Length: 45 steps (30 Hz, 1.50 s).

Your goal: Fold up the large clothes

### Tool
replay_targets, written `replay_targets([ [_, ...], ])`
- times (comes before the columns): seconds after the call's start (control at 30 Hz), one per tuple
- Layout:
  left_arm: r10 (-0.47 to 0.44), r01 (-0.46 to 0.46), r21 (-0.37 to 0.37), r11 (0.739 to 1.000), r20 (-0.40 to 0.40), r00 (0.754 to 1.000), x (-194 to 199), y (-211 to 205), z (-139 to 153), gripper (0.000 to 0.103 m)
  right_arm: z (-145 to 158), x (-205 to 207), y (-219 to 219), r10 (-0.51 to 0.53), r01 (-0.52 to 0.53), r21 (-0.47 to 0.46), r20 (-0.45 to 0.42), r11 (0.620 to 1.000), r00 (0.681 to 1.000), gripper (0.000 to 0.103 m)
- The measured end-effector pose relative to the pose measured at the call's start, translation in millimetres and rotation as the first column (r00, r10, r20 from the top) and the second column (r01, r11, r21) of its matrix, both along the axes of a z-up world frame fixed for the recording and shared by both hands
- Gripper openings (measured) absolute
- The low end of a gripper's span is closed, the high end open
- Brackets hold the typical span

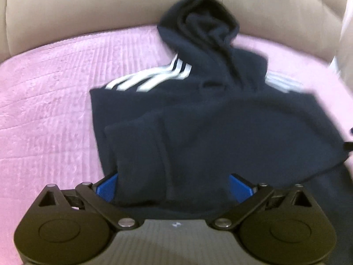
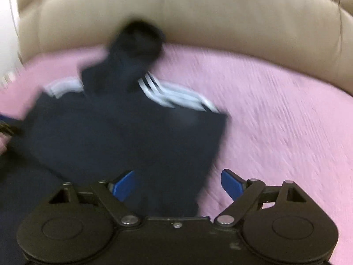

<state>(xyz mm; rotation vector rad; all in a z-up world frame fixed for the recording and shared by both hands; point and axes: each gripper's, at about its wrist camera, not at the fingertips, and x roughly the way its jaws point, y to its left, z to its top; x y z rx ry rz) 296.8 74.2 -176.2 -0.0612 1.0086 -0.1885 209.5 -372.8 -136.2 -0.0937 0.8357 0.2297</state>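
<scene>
Nearest the left wrist camera, the left gripper (image 1: 174, 187) stood with its blue-padded fingers (image 1: 107, 187) spread wide, and a folded bulk of the navy hoodie (image 1: 198, 121) filled the space between them; whether the pads pressed on the cloth or merely flanked it could not be told from that view, since the fabric hid the inner faces. In the right wrist view the right gripper (image 2: 178, 185) was likewise wide open, its left finger (image 2: 123, 186) over the dark cloth and its right finger (image 2: 231, 184) apart from it over the pink bedspread (image 2: 286, 121), with nothing held; that picture was blurred. Beyond the fingers the hoodie lay on the bedspread (image 1: 44, 99), its body partly folded, with a sleeve or side panel doubled over on the left part of the garment in the left wrist view. At the very edge of each view a small dark and blue piece of the other gripper showed beside the hoodie. Farther on, white stripes (image 1: 150, 77) ran across both shoulders, three of them clearly countable on the sharper side. Past the shoulders the hood (image 1: 198, 22) lay bunched and crumpled, pointing away from both cameras and reaching up against the beige padded headboard (image 1: 88, 4), which curved across the back of the scene behind the bedspread (image 2: 220, 11).
</scene>
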Motion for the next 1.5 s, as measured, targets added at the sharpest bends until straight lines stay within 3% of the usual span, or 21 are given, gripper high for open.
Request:
replay_targets([
  [0.07, -0.012, 0.012, -0.051, 0.999, 0.013, 1.000, 14.7, 4.8, 13.6, 0.103, 9.1, 6.3, 25.5, 0.053, -0.054, 0.068, 0.013, 0.996, 0.999, 0.102],
  [0.17, -0.022, 0.028, -0.090, 0.996, 0.059, 0.998, 51.7, 11.7, 33.2, 0.103, -0.4, 30.5, 73.7, 0.148, -0.146, 0.123, -0.009, 0.982, 0.989, 0.102],
  [0.33, -0.039, 0.050, -0.066, 0.997, 0.152, 0.988, 143.5, 11.1, 62.0, 0.103, -32.9, 60.5, 142.0, 0.214, -0.213, 0.040, -0.033, 0.976, 0.976, 0.102],
  [0.43, -0.069, 0.073, -0.012, 0.997, 0.207, 0.976, 211.6, -5.9, 76.9, 0.102, -62.4, 68.7, 169.3, 0.239, -0.245, -0.037, -0.121, 0.969, 0.963, 0.103],
  [0.47, -0.071, 0.072, 0.003, 0.997, 0.224, 0.972, 229.8, -12.4, 79.1, 0.099, -70.1, 64.6, 175.9, 0.239, -0.246, -0.065, -0.092, 0.967, 0.967, 0.103],
  [0.53, -0.063, 0.060, 0.021, 0.998, 0.244, 0.968, 266.0, -23.2, 77.0, 0.096, -72.6, 55.3, 177.6, 0.222, -0.224, -0.070, -0.043, 0.972, 0.974, 0.103],
  [0.67, -0.038, 0.029, 0.048, 0.998, 0.207, 0.978, 325.6, -41.3, 55.5, 0.092, -73.2, 56.2, 175.7, 0.215, -0.218, -0.047, -0.052, 0.975, 0.975, 0.103],
  [0.77, 0.006, -0.003, -0.014, 1.000, 0.194, 0.981, 352.6, -42.5, 42.5, 0.089, -73.8, 58.9, 174.2, 0.219, -0.222, -0.038, -0.056, 0.974, 0.974, 0.103],
  [0.87, 0.039, -0.029, -0.057, 0.998, 0.183, 0.982, 365.7, -43.9, 35.3, 0.088, -79.5, 61.4, 172.0, 0.221, -0.222, -0.031, -0.045, 0.974, 0.974, 0.103],
  [1.1, 0.084, -0.082, -0.020, 0.996, 0.178, 0.980, 379.7, -67.1, 28.1, 0.088, -82.3, 60.2, 171.9, 0.222, -0.222, -0.022, -0.017, 0.975, 0.975, 0.103],
  [1.13, 0.091, -0.090, -0.015, 0.996, 0.184, 0.979, 379.1, -71.0, 27.3, 0.082, -82.4, 59.8, 172.4, 0.220, -0.220, -0.024, -0.014, 0.975, 0.975, 0.103],
  [1.17, 0.086, -0.084, -0.020, 0.996, 0.191, 0.978, 377.2, -74.8, 27.2, 0.050, -82.2, 59.5, 173.1, 0.218, -0.219, -0.027, -0.012, 0.975, 0.976, 0.103],
  [1.2, 0.066, -0.061, -0.028, 0.998, 0.183, 0.981, 375.8, -79.7, 26.2, 0.025, -82.1, 59.3, 173.9, 0.216, -0.216, -0.029, -0.010, 0.976, 0.976, 0.103],
  [1.3, 0.018, -0.032, 0.061, 0.998, 0.222, 0.975, 365.3, -98.6, 31.9, 0.020, -81.9, 59.5, 174.2, 0.215, -0.215, -0.029, -0.009, 0.976, 0.977, 0.103],
  [1.43, 0.061, -0.048, -0.053, 0.997, 0.279, 0.958, 349.8, -95.0, 54.7, 0.019, -81.6, 60.1, 174.0, 0.217, -0.217, -0.027, -0.008, 0.976, 0.976, 0.103],
  [1.5, 0.055, -0.035, -0.073, 0.997, 0.303, 0.951, 338.6, -92.9, 67.2, 0.018, -80.9, 60.8, 174.3, 0.217, -0.218, -0.028, -0.012, 0.976, 0.976, 0.103],
])
